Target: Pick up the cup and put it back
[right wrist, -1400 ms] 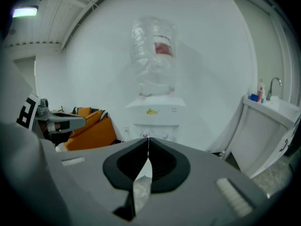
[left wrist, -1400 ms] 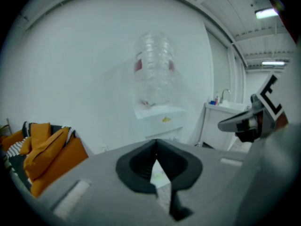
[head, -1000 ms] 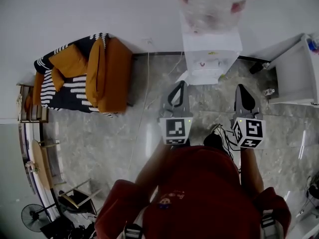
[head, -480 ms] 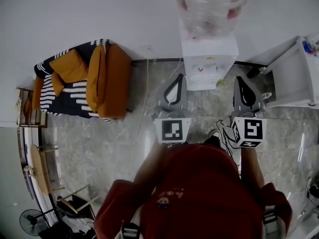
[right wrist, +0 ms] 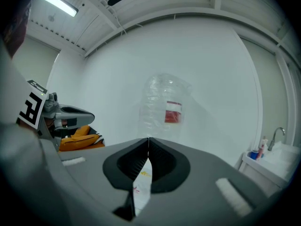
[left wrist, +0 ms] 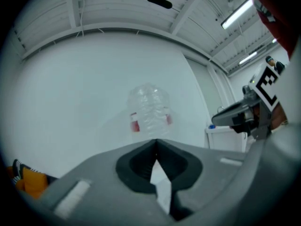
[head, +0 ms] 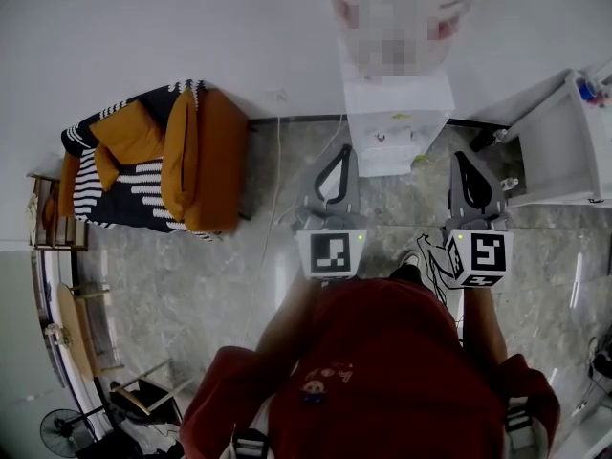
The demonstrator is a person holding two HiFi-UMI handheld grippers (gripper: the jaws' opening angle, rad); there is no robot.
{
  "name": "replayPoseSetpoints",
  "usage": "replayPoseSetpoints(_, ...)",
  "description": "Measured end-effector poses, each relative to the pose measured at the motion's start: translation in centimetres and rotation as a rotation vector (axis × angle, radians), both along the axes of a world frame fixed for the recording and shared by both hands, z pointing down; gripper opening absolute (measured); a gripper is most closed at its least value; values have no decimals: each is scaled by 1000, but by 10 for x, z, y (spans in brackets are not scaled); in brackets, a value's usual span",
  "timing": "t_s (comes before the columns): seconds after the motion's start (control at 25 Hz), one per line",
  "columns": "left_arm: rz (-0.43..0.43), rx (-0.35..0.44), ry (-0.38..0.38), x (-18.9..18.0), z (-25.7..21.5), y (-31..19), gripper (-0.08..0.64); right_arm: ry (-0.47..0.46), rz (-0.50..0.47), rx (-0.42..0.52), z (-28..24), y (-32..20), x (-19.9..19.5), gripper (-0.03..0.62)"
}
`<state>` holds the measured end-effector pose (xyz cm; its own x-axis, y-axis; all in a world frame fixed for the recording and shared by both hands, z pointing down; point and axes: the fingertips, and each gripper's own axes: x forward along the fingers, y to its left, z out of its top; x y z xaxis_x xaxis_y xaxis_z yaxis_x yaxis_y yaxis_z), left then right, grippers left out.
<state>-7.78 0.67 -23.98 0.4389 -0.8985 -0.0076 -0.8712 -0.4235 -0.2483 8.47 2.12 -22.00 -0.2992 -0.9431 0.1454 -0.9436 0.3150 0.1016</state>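
In front of a white dispenser [head: 397, 113] set against the wall [head: 143, 27]: two grippers side by side, both pointed at it, neither touching it.

At head-view left, the left gripper [head: 339, 151], clenched tip to tip, with nothing pinched. Seen along its own jaws [left wrist: 156, 145]: closed at the tips, with a narrow slit lower down and only pale background through it.

At head-view right, the right gripper [head: 463, 157], well apart from the other, likewise clenched and empty. From its own camera [right wrist: 148, 142]: closed tips and a thin gap below, showing a strip of the dispenser front.

Above the dispenser, upright, a clear bottle [left wrist: 149, 108] with a red label; straight ahead of both grippers.

As for the cup: not to be made out in any view, so no place to give.

Left of the dispenser, against the same wall, an orange sofa [head: 196, 151] with striped black-and-white cloth. Right of it, a white counter [head: 564, 151] with a tap [right wrist: 277, 134]. Underfoot, grey marbled floor [head: 191, 275]. At the bottom of the head view, a red top [head: 382, 371].
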Motion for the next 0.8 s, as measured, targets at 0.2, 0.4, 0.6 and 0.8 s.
replayPoseSetpoints(0.2, 13, -20, 14, 9, 8, -5, 0, -4, 18, -11, 3, -3, 8, 3)
replayPoseSetpoints(0.4, 31, -47, 43, 19, 10, -9, 0, -2, 33, -11, 2, -6, 18, 3)
replayPoseSetpoints(0.6, 35, -45, 40, 26, 10, -8, 0, -8, 41, -11, 3, -5, 26, 3)
replayPoseSetpoints(0.8, 35, -55, 39, 31, 11, -8, 0, -17, 40, -18, 7, -4, 30, 3)
